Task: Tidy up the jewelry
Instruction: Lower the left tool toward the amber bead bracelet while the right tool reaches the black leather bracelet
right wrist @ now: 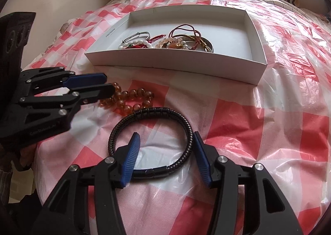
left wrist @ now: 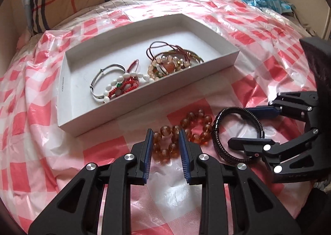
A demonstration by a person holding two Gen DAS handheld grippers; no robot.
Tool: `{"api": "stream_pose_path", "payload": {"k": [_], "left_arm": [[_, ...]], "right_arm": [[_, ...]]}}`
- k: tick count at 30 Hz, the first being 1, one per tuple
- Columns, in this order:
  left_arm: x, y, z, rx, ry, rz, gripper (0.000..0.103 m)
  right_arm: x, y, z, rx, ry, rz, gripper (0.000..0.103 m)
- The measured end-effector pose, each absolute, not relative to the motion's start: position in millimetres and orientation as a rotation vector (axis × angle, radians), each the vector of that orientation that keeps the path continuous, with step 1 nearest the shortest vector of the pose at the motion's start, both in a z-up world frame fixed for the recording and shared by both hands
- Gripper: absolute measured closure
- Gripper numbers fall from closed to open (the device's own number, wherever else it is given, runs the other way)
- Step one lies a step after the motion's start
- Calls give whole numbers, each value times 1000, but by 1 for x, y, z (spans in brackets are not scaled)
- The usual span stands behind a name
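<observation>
Two bracelets not yet sorted, both lying on the checked plastic sheet (right wrist: pixel 248 121) of the bed, just in front of the white box (right wrist: pixel 175 63). Several more bracelets (left wrist: pixel 115 84) already heaped inside that box, toward its near wall.

Left gripper (left wrist: pixel 165 133) poised over the amber bead bracelet (left wrist: pixel 207 119) in front of the box, jaws set narrow with a few beads between them; impossible to tell whether clenched on the beads or only straddling them.

Right gripper (right wrist: pixel 165 134) low over the black braided bracelet (right wrist: pixel 153 110), a little farther from the box than the beads. Jaws released and wide, one pad inside the loop, the other just outside the band, neither pressing.

Judged risks from here:
- Round, glossy beads likely to squirt out of a narrow pinch, or to hang by one strand and drop short of the box.
- Stiff black band apt to pivot or spring away under an off-centre squeeze.
- Slack, slippery sheet easily caught along with either bracelet and dragged, shifting the box.
- Both grippers close together in front of the box, with a fair chance of a bump on the lift.
- Fresh tangle possible on landing atop the heap already in the box.
</observation>
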State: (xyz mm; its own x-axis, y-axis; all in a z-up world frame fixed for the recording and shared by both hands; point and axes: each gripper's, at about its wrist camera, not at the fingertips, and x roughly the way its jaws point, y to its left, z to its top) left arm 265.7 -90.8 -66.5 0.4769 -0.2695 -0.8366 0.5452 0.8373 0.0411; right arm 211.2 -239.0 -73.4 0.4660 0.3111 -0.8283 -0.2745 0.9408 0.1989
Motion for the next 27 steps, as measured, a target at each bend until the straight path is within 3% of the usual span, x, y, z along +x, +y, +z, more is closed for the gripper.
{"api": "stream_pose_path", "payload": {"k": [2,4,7,17,21,27], "left_arm": [[259,-92,-66,335,957,-529,81],[250,-91,-64,314,979,-568,95],[232,-87,-62,291,1012,-613,103],[224,-69,-42,260,954,-575,102],[241,-88,-49,329,913,-572,91],[243,-101,-66,353,978,-628,93]], "right_arm": [[210,-238,-74,35,1023,361,49],[210,-238,-74,31,1023,358,49],[207,-238,-73,39,1023,354,49],[202,-244,-75,96,1009,388,43],[201,-242,-76,95,1000,401,38],[200,-242,-77,94,994,401,38]]}}
